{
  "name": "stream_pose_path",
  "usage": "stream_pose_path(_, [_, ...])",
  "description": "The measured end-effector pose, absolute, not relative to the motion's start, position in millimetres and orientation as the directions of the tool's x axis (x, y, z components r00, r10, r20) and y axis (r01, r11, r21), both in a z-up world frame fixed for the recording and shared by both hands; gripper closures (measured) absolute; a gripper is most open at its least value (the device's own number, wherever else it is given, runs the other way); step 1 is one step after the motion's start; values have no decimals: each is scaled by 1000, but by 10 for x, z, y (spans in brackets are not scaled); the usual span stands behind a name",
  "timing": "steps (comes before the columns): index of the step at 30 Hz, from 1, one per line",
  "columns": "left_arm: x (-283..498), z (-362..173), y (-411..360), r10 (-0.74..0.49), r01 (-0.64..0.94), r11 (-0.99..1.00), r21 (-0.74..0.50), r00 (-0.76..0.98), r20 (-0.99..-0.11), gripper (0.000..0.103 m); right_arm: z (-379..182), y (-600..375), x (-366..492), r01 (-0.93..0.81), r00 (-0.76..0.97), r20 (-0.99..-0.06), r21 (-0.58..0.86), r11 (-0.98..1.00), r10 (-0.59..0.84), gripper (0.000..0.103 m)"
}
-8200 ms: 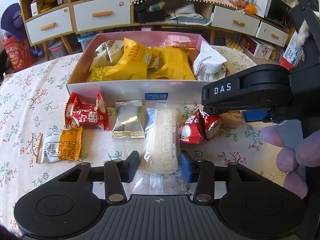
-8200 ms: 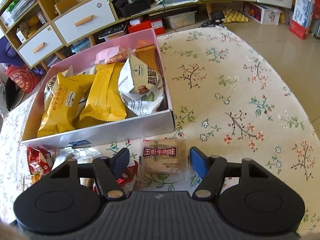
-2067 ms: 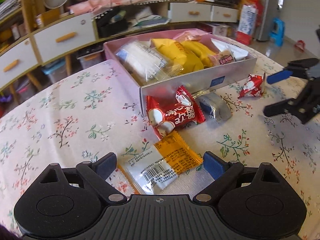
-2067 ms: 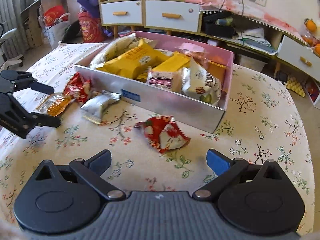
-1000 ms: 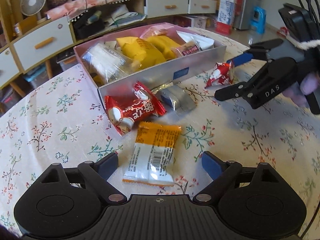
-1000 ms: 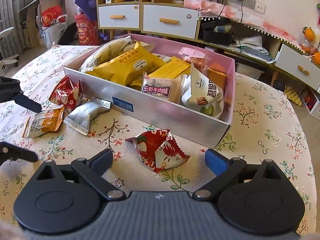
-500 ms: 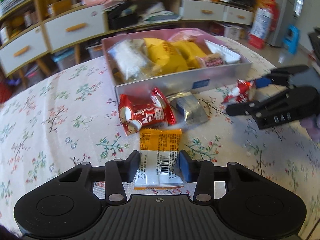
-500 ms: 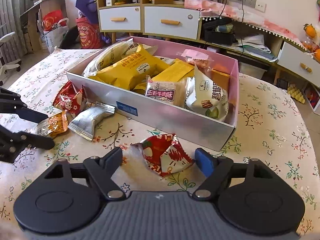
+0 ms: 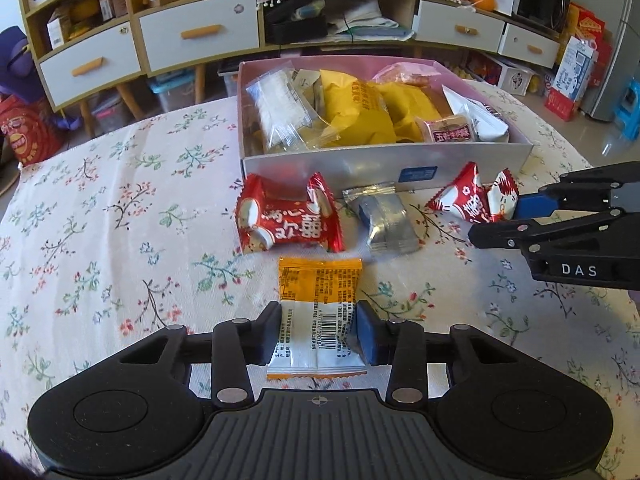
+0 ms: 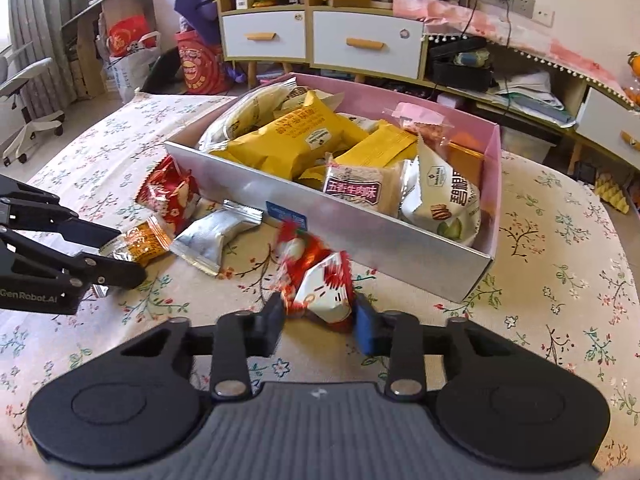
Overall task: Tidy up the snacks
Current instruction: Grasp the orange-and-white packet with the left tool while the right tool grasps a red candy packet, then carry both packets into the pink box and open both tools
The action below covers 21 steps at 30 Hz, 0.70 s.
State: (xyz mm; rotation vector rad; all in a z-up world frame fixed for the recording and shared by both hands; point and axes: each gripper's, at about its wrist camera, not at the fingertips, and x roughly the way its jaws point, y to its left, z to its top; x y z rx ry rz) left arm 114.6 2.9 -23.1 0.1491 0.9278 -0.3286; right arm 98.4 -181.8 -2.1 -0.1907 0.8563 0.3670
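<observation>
Both grippers are on a snack at once. Low in the left wrist view, the left gripper has its jaws pressed against the white end of the orange-and-white packet, which lies flat on the floral tablecloth. At the lower centre of the right wrist view, the right gripper pinches the small red-and-white candy pack; that pack is blurred and looks tipped up, so I judge it is just leaving the cloth.

The pink snack box sits in the upper middle of both views, already crowded with yellow packs and a clear-wrapped one. In front of its silver wall, the larger red candy pack and the silver foil packet lie loose, well clear of either gripper.

So this is the pick-up step, two packs in grasp. Next, I'd say, comes a lift high enough to clear the silver front wall, then a carry over the rim to whatever gaps remain. The right one has the shorter trip. The orange packet is gripped near one end, so it may droop and catch the wall.
</observation>
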Motion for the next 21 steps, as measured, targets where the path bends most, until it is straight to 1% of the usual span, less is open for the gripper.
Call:
stream_pose_path(11, [1014,-108,18,-222,283,957,-65,571,-790,66,63,-1846,924,-414,581,-763,22,910,283,74])
stream_pose_path(21, [962,99,-68,-245,289,954,-75,612,-752,66,243,-1854,881,-417,615,-722,45,908,318,74])
